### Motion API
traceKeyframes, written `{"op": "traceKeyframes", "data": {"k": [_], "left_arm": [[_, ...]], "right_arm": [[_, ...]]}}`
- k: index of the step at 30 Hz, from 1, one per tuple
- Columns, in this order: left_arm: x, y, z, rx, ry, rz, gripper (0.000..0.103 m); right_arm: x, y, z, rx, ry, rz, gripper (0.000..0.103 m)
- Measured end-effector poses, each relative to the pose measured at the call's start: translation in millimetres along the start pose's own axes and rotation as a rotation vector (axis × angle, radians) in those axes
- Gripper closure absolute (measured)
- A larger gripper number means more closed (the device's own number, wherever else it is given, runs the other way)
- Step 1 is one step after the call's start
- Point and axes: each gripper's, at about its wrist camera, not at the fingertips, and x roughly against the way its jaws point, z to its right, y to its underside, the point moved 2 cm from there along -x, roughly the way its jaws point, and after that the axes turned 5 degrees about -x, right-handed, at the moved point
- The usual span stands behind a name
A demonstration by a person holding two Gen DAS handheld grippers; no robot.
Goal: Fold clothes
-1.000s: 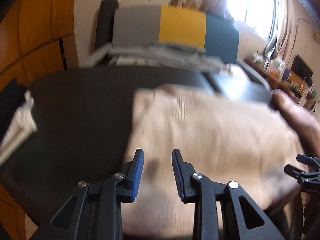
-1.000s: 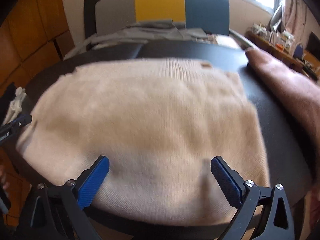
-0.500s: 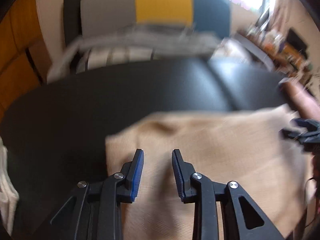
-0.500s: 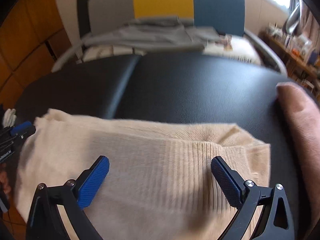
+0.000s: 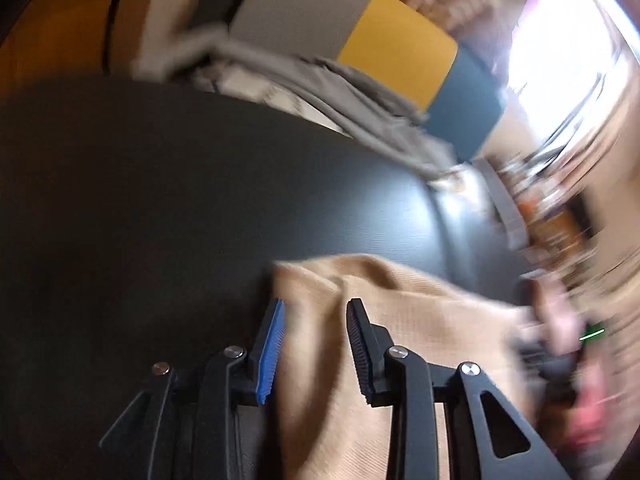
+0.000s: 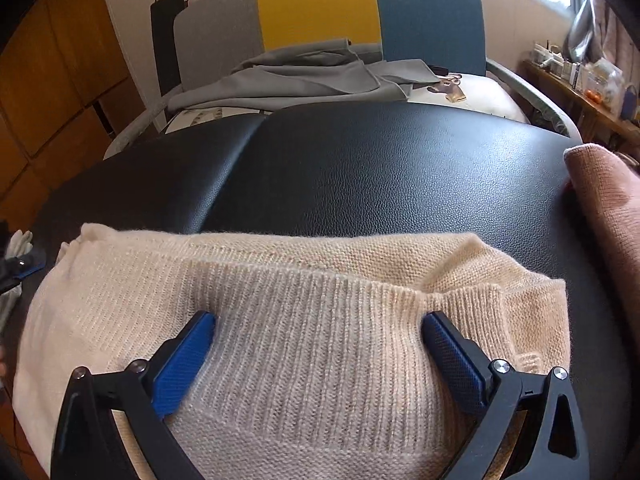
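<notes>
Right tongs (image 6: 318,354) sit nearest: jaws spread wide, straddling the ribbed hem of the cream sweater (image 6: 304,304), nothing pinched. A second ago they hovered over the sweater laid out flat across the bench; now the sweater reads as a doubled-over band at the near edge, hem on top. Judgement: one fold is done, and the far half of the bench (image 6: 360,168) is bare black leatherette again.

Left tongs (image 5: 314,344): narrow gap, same as in both earlier frames. Sweater (image 5: 400,320) edge lies between the jaws, but the frame is motion-blurred, so cannot tell if cloth is actually gripped or just under them. View has swung hard since half a second ago, so the left tool is mid-move. Right tool and the person's hand show as a blur at the right of that view.

Next fold probably goes crosswise; the right corner of the sweater is bunched and likely needs smoothing first.

To the right, a pink-brown garment (image 6: 608,208) lies on the bench edge, apart from the sweater. At far left, a white cloth (image 6: 20,240) is barely visible.

Containers: none in view. Closest thing is the armchair (image 6: 320,4) behind the bench, its seat holding a grey garment (image 6: 304,76) spread loosely over a printed cushion (image 6: 472,92).
</notes>
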Motion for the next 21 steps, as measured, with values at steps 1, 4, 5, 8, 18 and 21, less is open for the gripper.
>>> {"op": "traceKeyframes", "data": {"k": [1, 4, 5, 8, 18, 21], "left_arm": [[0, -1, -8, 0.032, 0.048, -0.023, 0.069], [-5, -1, -24, 0.067, 0.114, -0.098, 0.063], [-7, -1, -27, 0.065, 0.118, -0.119, 0.062], [-25, 5, -22, 0.017, 0.158, -0.219, 0.058], [-40, 8, -42, 0.081, 0.336, -0.265, 0.055], [-44, 6, -46, 0.08, 0.385, -0.266, 0.055]], "right_arm": [[0, 1, 0, 0.0, 0.001, 0.002, 0.0], [0, 2, -1, -0.001, 0.002, 0.007, 0.0], [1, 3, -1, -0.001, 0.001, 0.009, 0.0], [2, 4, -1, -0.004, 0.0, 0.012, 0.0], [4, 7, -2, -0.011, -0.01, 0.021, 0.0], [4, 7, -1, -0.014, -0.013, 0.023, 0.0]]}}
